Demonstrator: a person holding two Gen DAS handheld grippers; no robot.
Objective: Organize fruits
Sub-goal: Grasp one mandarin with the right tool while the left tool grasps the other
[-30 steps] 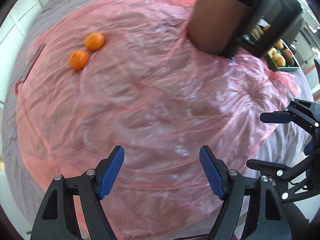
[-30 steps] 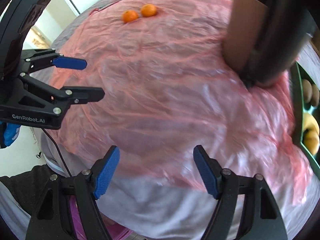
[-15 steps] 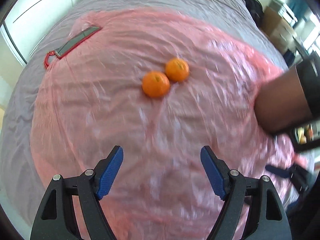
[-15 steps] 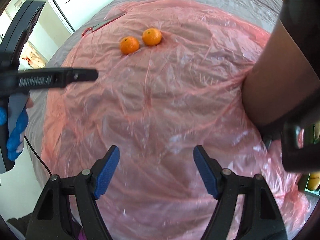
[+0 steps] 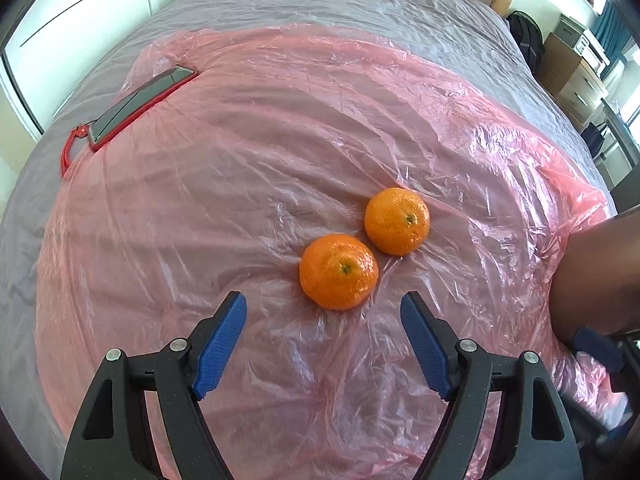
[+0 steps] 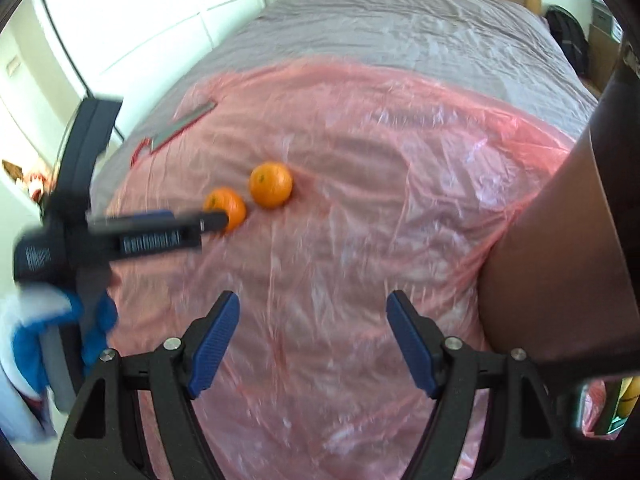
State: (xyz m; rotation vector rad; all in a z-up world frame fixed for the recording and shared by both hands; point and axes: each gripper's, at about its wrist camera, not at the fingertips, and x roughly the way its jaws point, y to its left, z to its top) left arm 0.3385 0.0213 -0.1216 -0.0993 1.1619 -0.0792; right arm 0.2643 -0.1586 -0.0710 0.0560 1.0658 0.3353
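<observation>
Two tangerines lie side by side on a pink plastic sheet (image 5: 280, 152) spread over a grey bed. In the left wrist view the nearer tangerine (image 5: 338, 271) sits just beyond my left gripper (image 5: 323, 320), whose blue pads stand open and apart from it. The farther tangerine (image 5: 397, 221) touches or nearly touches the first. In the right wrist view the same pair shows as the nearer tangerine (image 6: 226, 207) and the farther tangerine (image 6: 271, 184), well ahead of my open, empty right gripper (image 6: 312, 318). The left gripper (image 6: 218, 220) reaches in from the left there, its tip in front of the nearer fruit.
A phone in a red case (image 5: 140, 106) with a red strap lies at the sheet's far left edge. A person's bare forearm (image 6: 552, 256) rests on the sheet at the right. A yellow fruit (image 6: 628, 396) shows at the right view's lower right corner. Grey bedding (image 5: 360, 4) stretches beyond.
Both grippers have swung left across the sheet toward the tangerines, which now sit much closer and lower in both views. The left gripper has come down right behind the nearer tangerine. Both stay open.
</observation>
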